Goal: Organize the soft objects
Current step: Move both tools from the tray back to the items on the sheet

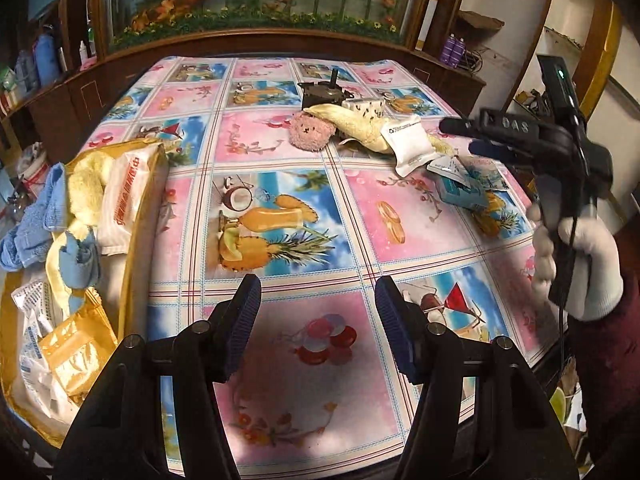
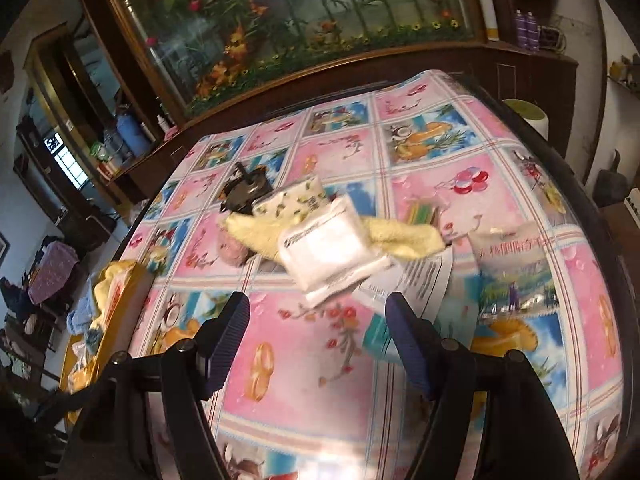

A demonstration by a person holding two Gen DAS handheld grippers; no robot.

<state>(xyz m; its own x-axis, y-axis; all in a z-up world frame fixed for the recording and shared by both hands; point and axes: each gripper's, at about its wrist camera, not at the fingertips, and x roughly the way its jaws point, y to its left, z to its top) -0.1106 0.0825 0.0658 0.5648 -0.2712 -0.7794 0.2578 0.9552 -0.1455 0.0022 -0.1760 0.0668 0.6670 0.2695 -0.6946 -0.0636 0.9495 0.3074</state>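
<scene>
- Black, ribbed pads on my left gripper (image 1: 318, 320) stand apart with nothing between them, only the fruit-print tablecloth (image 1: 280, 184) below; its arms are cut off by the bottom edge.
- My right gripper (image 2: 318, 332) also has its jaws apart and empty over the cloth, angled down toward the pile; this view is smeared with blur, so small print there is unreadable.
- From the left wrist view I see the right gripper (image 1: 460, 136) side-on at the right edge, held in a white-gloved hand (image 1: 576, 260) with a dark red sleeve, a cable running down past the wrist. Its tips hover near the pile; I cannot tell whether they touch anything.
- Soft things lie heaped at the far-right part of the table: a pink plush ball (image 1: 312, 132), a pale yellow fluffy cloth (image 1: 360, 124) draped across it, a white padded pouch (image 1: 408, 144) on top, and a leaf-print packet (image 1: 366, 106) behind.
- Partly hidden behind the heap is a dark object with an upright stem (image 1: 320, 92); I cannot identify it.
- A teal-and-white packet (image 1: 460, 192) lies nearest the right gripper.
- At the left table edge a yellow bag (image 1: 136, 240) holds a yellow cloth, blue cloths (image 1: 36, 224) and white packets, its lower part cut off.
</scene>
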